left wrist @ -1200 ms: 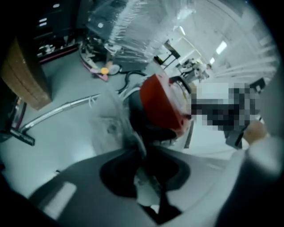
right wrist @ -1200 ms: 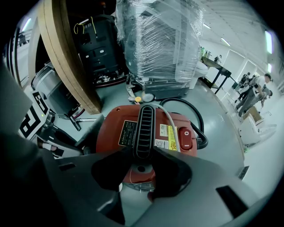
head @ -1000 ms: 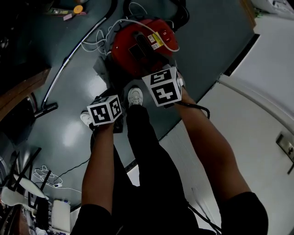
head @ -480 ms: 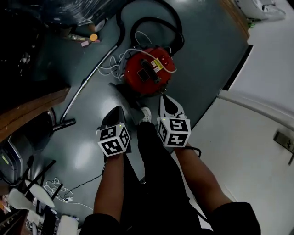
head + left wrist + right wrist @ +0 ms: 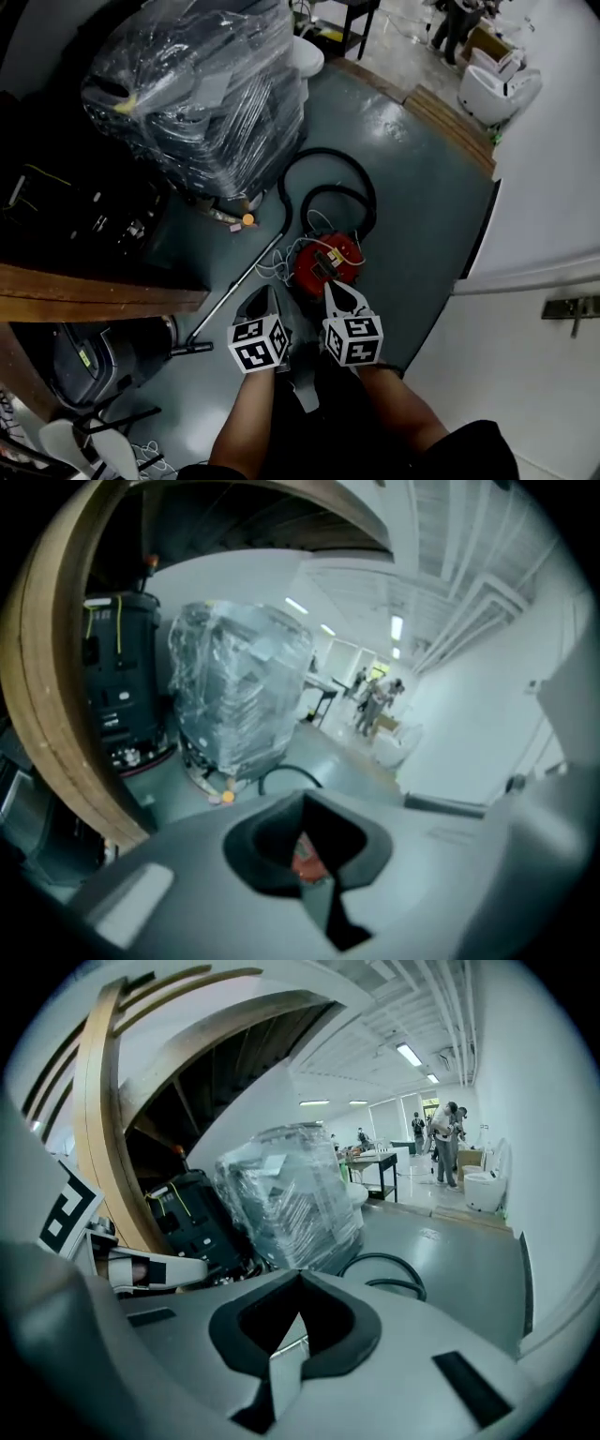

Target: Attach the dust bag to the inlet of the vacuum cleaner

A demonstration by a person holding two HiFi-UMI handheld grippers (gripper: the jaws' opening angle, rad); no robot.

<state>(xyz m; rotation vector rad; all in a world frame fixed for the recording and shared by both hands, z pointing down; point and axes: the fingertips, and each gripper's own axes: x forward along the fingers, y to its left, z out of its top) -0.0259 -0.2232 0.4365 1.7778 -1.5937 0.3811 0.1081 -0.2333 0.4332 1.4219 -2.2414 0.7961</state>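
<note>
The red vacuum cleaner (image 5: 325, 265) stands on the dark floor, small and far below, with its black hose (image 5: 330, 193) looped behind it. Both grippers are held high above it, side by side. My left gripper (image 5: 262, 296) is shut with nothing in it; in the left gripper view its closed jaws (image 5: 305, 801) frame a sliver of the red vacuum (image 5: 305, 857). My right gripper (image 5: 335, 290) is shut and empty too, its jaws (image 5: 300, 1277) meeting over the floor. I cannot make out a dust bag in any view.
A large plastic-wrapped stack (image 5: 202, 94) stands behind the vacuum. A wooden table edge (image 5: 94, 292) lies at the left, and the metal wand (image 5: 230, 302) runs along the floor. A white wall (image 5: 553, 187) rises at the right. People stand far off (image 5: 448, 1133).
Both grippers have risen from right beside the vacuum to well above it. The head view has lifted, so the vacuum looks smaller and the wrapped stack has come into view.
</note>
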